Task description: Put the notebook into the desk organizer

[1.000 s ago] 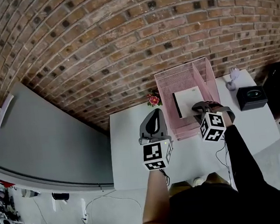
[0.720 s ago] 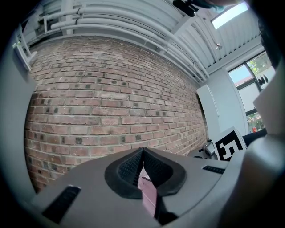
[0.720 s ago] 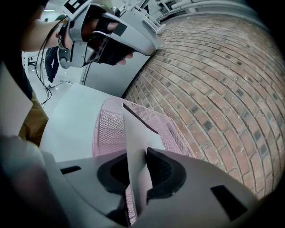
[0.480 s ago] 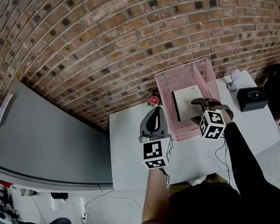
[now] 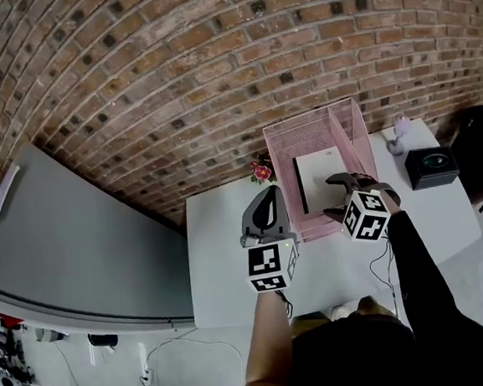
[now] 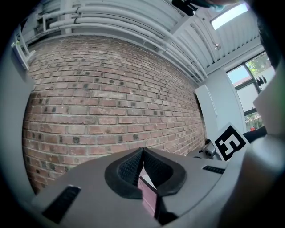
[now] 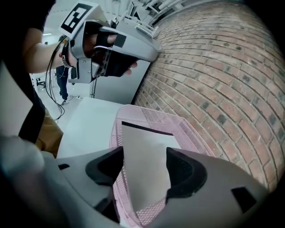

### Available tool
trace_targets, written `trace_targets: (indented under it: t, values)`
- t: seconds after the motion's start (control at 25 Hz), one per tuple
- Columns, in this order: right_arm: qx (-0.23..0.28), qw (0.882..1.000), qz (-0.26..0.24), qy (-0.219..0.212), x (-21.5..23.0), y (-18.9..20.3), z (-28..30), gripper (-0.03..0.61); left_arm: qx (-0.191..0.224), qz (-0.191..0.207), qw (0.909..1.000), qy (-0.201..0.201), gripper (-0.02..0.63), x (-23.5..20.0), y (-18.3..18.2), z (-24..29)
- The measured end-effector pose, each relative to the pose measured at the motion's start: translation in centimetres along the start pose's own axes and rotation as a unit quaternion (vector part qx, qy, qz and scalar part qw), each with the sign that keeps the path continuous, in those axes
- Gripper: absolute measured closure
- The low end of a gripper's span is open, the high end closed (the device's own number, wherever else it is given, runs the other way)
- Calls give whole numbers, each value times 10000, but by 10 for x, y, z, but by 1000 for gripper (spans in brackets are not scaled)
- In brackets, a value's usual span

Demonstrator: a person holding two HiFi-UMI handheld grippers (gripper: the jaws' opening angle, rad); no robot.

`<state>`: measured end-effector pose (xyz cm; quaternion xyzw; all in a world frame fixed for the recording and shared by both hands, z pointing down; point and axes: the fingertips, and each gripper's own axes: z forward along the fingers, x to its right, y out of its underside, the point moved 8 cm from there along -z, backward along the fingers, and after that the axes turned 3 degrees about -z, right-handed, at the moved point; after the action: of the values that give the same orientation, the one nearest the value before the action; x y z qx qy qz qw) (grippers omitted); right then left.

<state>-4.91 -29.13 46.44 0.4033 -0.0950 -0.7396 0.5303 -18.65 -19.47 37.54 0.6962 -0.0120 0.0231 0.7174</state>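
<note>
The right gripper (image 7: 144, 165) is held low over the near end of the pink mesh desk organizer (image 5: 305, 127), and its jaws are being spread wide. The white notebook (image 5: 321, 180) with its dark spine edge is seen lying flat inside the organizer. It sits in the gap between the two pads but is pressed by neither, so it is let go. The organizer is stood at the back of the white table (image 5: 222, 261), against the brick wall (image 5: 172, 68). The left gripper (image 5: 267, 201) is held above the table, left of the organizer and apart from it. It is pointed at the wall, its jaws are brought together at the tips, and nothing is gripped. A small red flower (image 5: 262, 173) is stood just beside the organizer's left corner. A black box (image 5: 431, 168) is set well to the right.
</note>
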Motion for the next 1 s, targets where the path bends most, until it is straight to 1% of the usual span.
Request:
trace_targets:
  t: [0.72,0.84,1.0]
  values:
    - [71,9996,230,170,-12,3,-15,291,-24,-89,9999,59,598,3,7,-13]
    - [162,9990,289,309,-12,1,-19,291,-23,-101,9999,54,598,3,7,-16]
    - [428,9956,529,637,-12,-2,-28,291,-3,-84,9999,65,598,5,6,-22]
